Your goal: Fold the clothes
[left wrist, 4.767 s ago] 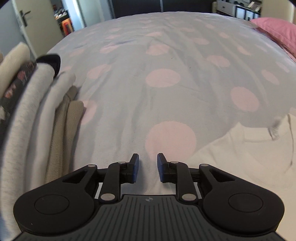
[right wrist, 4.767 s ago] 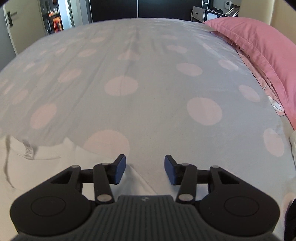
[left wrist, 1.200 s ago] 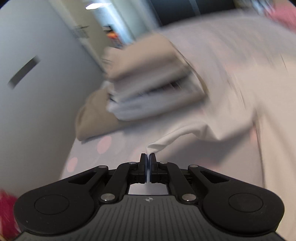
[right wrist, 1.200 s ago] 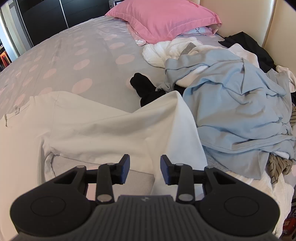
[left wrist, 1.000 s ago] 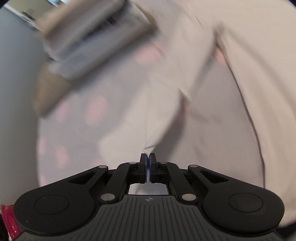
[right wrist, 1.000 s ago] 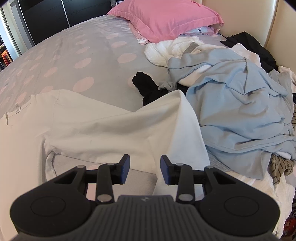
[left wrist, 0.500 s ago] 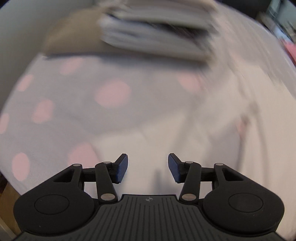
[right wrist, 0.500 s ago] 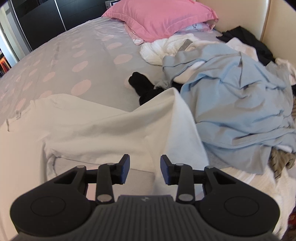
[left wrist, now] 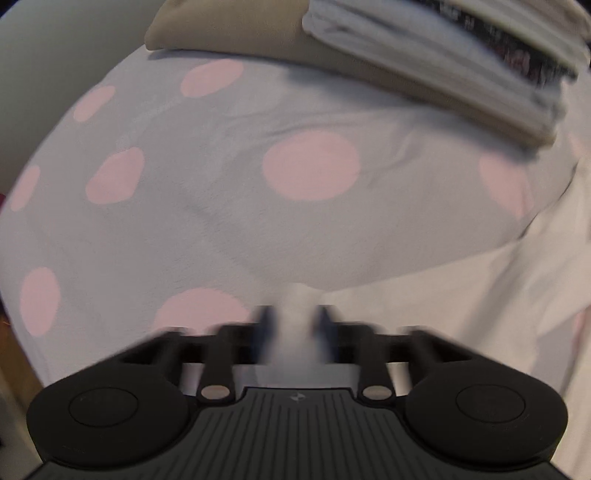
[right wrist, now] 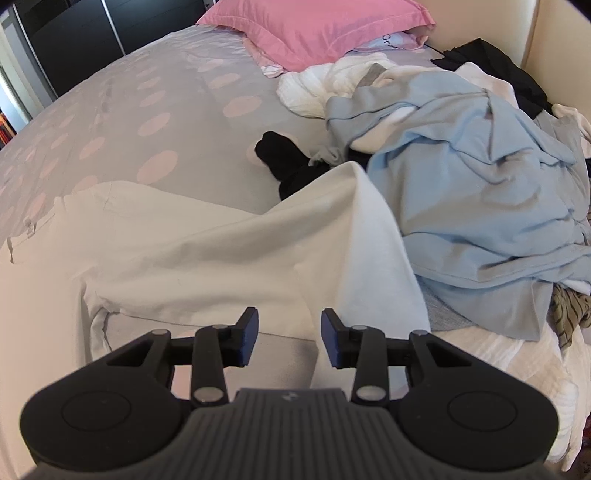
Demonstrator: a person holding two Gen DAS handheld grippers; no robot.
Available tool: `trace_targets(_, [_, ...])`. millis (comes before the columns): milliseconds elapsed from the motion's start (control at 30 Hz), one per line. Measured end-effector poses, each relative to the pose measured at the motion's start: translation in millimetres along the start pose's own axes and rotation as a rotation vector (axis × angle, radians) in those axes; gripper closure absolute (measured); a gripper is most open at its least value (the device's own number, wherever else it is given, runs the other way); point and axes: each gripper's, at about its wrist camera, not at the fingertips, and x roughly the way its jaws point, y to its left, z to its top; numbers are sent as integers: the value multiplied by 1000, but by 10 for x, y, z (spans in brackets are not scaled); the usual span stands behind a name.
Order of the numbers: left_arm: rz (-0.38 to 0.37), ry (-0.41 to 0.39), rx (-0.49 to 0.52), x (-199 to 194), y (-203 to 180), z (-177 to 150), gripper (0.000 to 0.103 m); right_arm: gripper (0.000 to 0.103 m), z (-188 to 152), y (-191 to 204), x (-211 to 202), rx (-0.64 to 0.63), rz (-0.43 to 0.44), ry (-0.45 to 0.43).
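A white T-shirt lies spread on the spotted bed cover, one side draped up over a heap of clothes. My right gripper hovers open just above the shirt's near edge, holding nothing. In the left wrist view the shirt reaches in from the right. A corner of it sits between the fingers of my left gripper. Those fingers are motion-blurred, with a gap still showing between them.
A stack of folded clothes lies at the far edge of the left view. On the right are a heap of unfolded laundry topped by a light blue garment, a black garment, a pink pillow and the cream headboard.
The left gripper, shut on the shirt a second ago, opened wide; its fingers now stand closer together around a shirt corner. The right gripper has hardly moved.
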Motion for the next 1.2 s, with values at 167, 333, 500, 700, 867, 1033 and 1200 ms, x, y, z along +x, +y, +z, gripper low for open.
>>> trace_targets(167, [-19,-134,1,-358,-3,160,97,62,-40,132,52,-64,-12,25])
trace_targets(333, [-9,-276,-40,-718,201,547,97,62,-72,91,56,-62,-26,32])
trace_targets(500, [80,-313,-2,-805,303,949,97,62,-70,98,87,-66,-45,30])
trace_targets(700, [100,-354,73,-877,441,1011,98,62,-33,156,112,-84,-65,28])
trace_targets(867, [-11,-369,185,-1102,574,656,98,62,-4,213,199,-98,-77,45])
trace_targets(1033, [-134,-302,327,-1254,670,139,98,62,-5,270,257,-118,-79,61])
trace_targets(1200, [-240,-144,410,-1109,730,-338,98,62,-31,291,264,-129,-80,66])
